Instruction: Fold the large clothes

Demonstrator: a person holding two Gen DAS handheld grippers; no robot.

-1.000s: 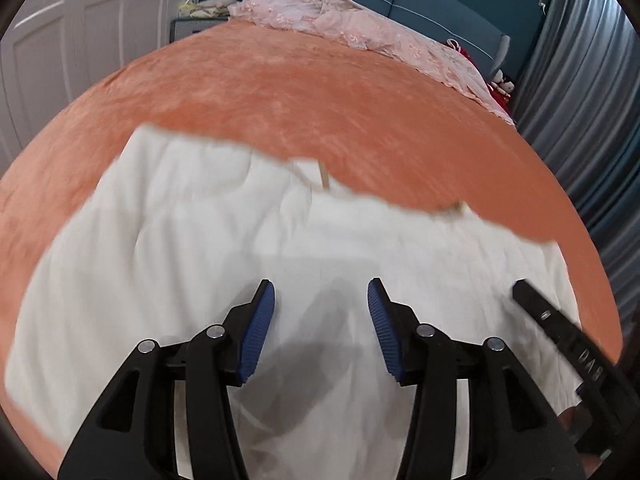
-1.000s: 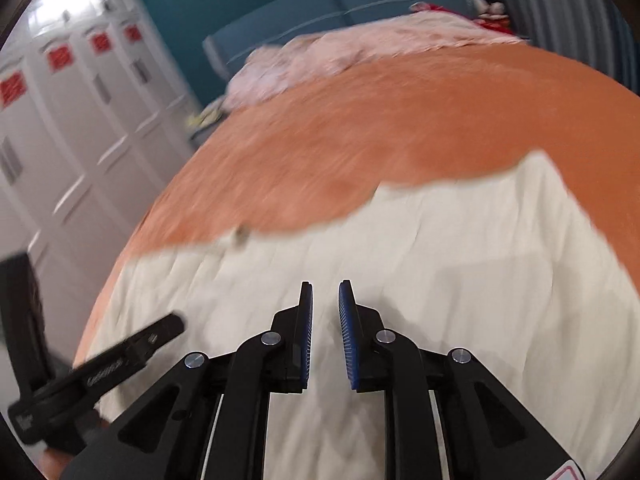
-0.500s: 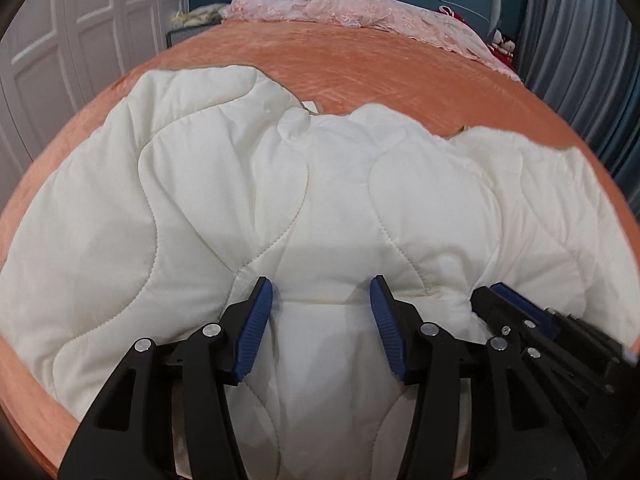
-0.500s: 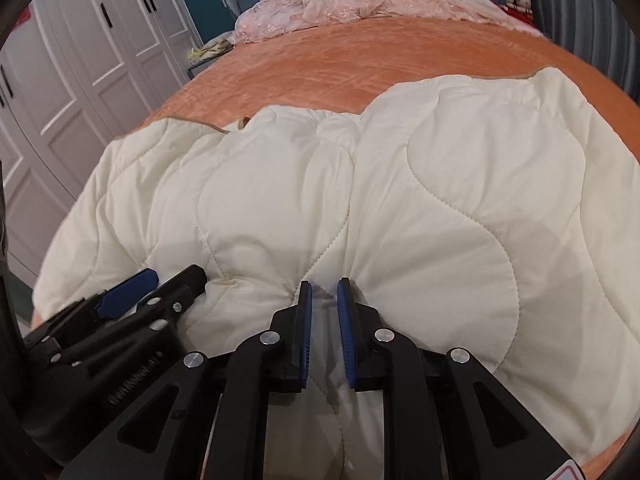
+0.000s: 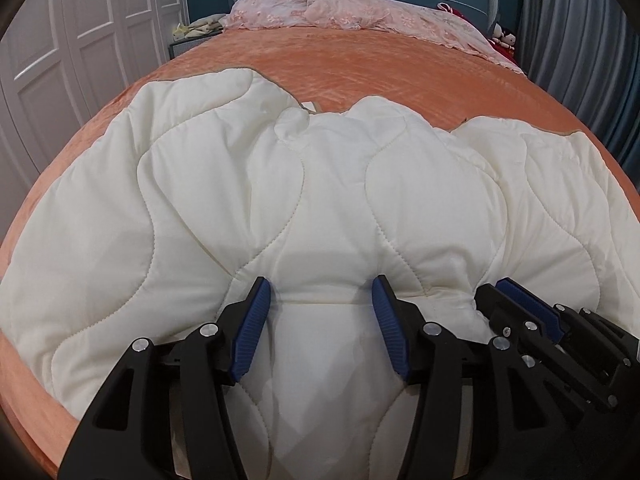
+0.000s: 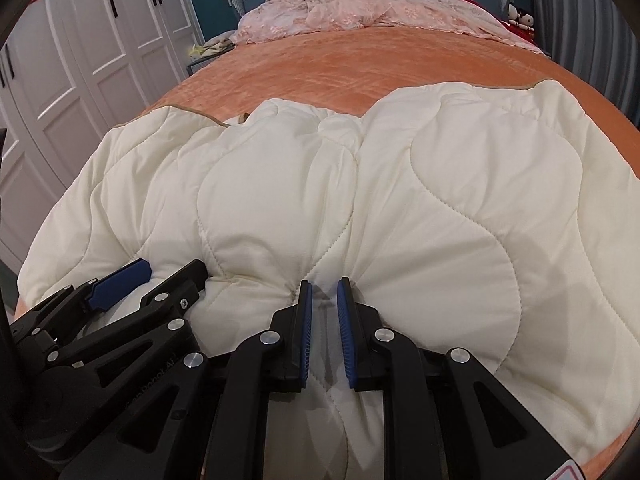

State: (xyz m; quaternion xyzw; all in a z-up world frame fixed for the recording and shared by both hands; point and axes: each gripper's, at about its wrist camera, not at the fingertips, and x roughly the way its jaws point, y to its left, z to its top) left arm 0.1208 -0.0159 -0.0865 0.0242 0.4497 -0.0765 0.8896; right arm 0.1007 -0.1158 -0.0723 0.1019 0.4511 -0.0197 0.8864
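On the orange bed [image 5: 360, 64], a cream quilted garment [image 5: 320, 200] was spread, bunched along its near edge. That edge was pinched by the right tongs [image 6: 322, 296], nearly closed on a fold. The left tongs [image 5: 320, 296], just beside them, were held half open astride the fabric. Pink bedding [image 5: 352, 16] lay beyond the garment.

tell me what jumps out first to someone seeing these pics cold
A puffy cream quilted garment lies bunched across the near half of an orange bedspread. Two black grippers with blue pads sit at its near edge: the right gripper pinches a fold, while the left gripper stands wider with fabric between its fingers. A pink lacy cover lies by the blue headboard.
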